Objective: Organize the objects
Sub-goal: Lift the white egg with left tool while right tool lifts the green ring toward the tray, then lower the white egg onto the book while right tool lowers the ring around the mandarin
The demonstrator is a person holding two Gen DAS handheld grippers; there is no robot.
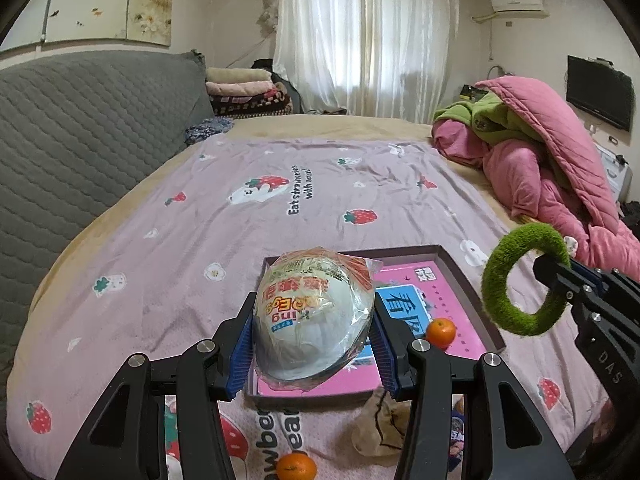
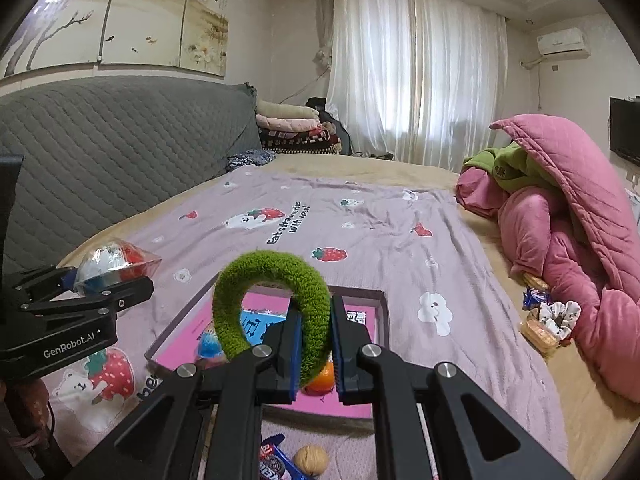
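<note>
Nearest in the left wrist view, a small orange (image 1: 296, 466) lies on the strawberry-print sheet (image 1: 240, 208) at the bottom edge, with a crumpled beige wrapper (image 1: 378, 428) just to its right. In the right wrist view the near edge shows a walnut (image 2: 311, 459) and a blue snack packet (image 2: 276, 462) side by side on the same sheet.

Just beyond them, the left gripper (image 1: 314, 340) grasps a plastic-wrapped egg (image 1: 314, 316), a white dome with red and orange print, its blue pads pressing on both sides. The egg is held above the near left part of a shallow tray (image 1: 472, 280) with dark walls and a pink printed floor. A second orange (image 1: 440, 332) sits inside the tray, toward its right side.

The right gripper (image 2: 316, 346) is clenched on a fuzzy green ring (image 2: 272, 304), pinching the ring's right-hand arc so that the loop stands upright over the tray's near half. In the left wrist view the ring hangs beyond the tray's right wall.

Farther right on the bed, a blue wrapper (image 2: 534, 298), a white patterned scrunchie (image 2: 558, 316) and packs of biscuits (image 2: 538, 334) lie close together, at the foot of a heaped pink quilt (image 2: 568, 232) with a green blanket (image 2: 508, 168) tucked in it.

To the far left runs a grey quilted headboard (image 1: 80, 128); folded blankets (image 1: 244, 92) are stacked past its end, and white curtains (image 1: 360, 32) cover the far window.
</note>
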